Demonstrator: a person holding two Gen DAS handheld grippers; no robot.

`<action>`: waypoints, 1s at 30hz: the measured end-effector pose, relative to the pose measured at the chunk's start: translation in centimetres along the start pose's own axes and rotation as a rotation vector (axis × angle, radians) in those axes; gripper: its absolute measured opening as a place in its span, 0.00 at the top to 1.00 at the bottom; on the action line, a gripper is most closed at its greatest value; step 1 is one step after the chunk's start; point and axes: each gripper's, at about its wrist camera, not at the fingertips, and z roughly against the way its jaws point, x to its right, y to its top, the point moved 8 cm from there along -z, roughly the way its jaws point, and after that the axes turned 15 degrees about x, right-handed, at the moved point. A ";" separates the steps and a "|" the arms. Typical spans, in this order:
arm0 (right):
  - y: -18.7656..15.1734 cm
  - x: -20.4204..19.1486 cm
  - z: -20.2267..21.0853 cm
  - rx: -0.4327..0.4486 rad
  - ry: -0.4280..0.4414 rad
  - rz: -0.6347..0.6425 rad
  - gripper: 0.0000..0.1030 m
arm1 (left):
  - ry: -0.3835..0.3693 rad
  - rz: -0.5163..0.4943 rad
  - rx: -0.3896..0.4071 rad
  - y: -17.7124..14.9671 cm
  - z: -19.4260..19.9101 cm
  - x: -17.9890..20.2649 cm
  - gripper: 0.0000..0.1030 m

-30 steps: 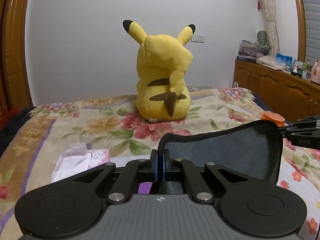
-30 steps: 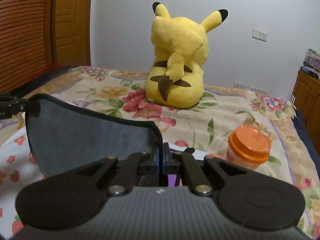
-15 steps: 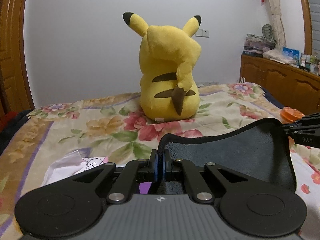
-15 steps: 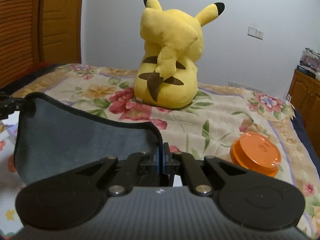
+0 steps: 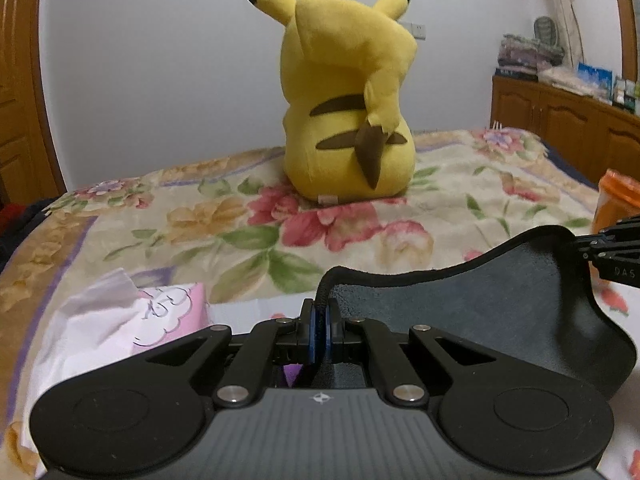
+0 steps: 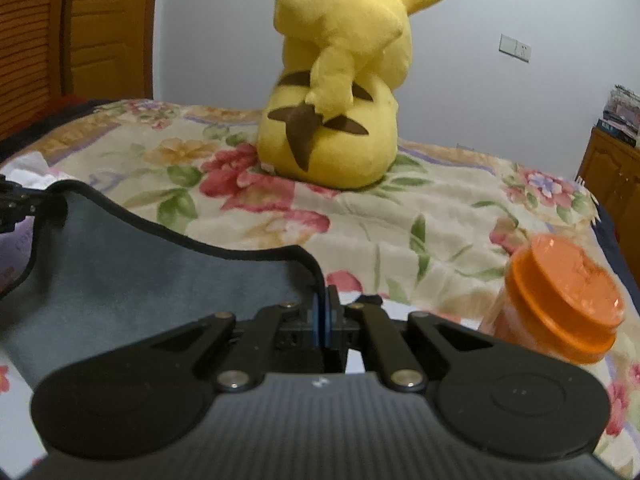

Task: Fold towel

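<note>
A dark grey towel (image 5: 480,304) with a black hem hangs between my two grippers above the flowered bed. My left gripper (image 5: 319,320) is shut on one top corner of it. My right gripper (image 6: 322,312) is shut on the other top corner, and the towel (image 6: 152,280) stretches away to the left in the right wrist view. The right gripper also shows at the right edge of the left wrist view (image 5: 608,248), and the left gripper at the left edge of the right wrist view (image 6: 16,204). The towel's lower part is hidden behind the gripper bodies.
A big yellow Pikachu plush (image 5: 348,96) sits on the bed ahead. An orange-lidded jar (image 6: 560,304) stands to the right. A pink tissue pack with white tissue (image 5: 120,320) lies to the left. A wooden cabinet (image 5: 568,128) stands at the far right.
Both grippers have moved forward and lower toward the plush, carrying the towel. The towel's top edge now sags between them. The jar looks nearer to the right gripper.
</note>
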 end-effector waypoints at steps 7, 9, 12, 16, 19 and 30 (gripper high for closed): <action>-1.5 0.3 -0.5 -0.049 -0.027 0.009 0.84 | -0.005 -0.012 -0.025 -0.8 -0.5 0.7 0.90; -1.5 0.4 -0.5 -0.049 -0.046 0.012 0.60 | -0.015 -0.033 -0.015 -0.6 -0.2 1.0 0.86; -1.0 0.3 -0.2 -0.031 -0.032 0.002 0.49 | -0.013 -0.035 -0.021 -0.7 0.1 1.0 0.66; -0.8 0.1 0.1 -0.025 -0.018 -0.010 0.48 | -0.007 -0.030 -0.016 -0.6 0.6 0.8 0.49; -0.7 -0.4 0.5 -0.022 -0.004 -0.016 0.46 | -0.008 -0.030 -0.017 -0.5 1.0 0.8 0.42; 0.8 -2.0 4.3 -0.004 0.036 -0.059 0.44 | -0.033 -0.020 -0.029 0.5 4.9 1.3 0.35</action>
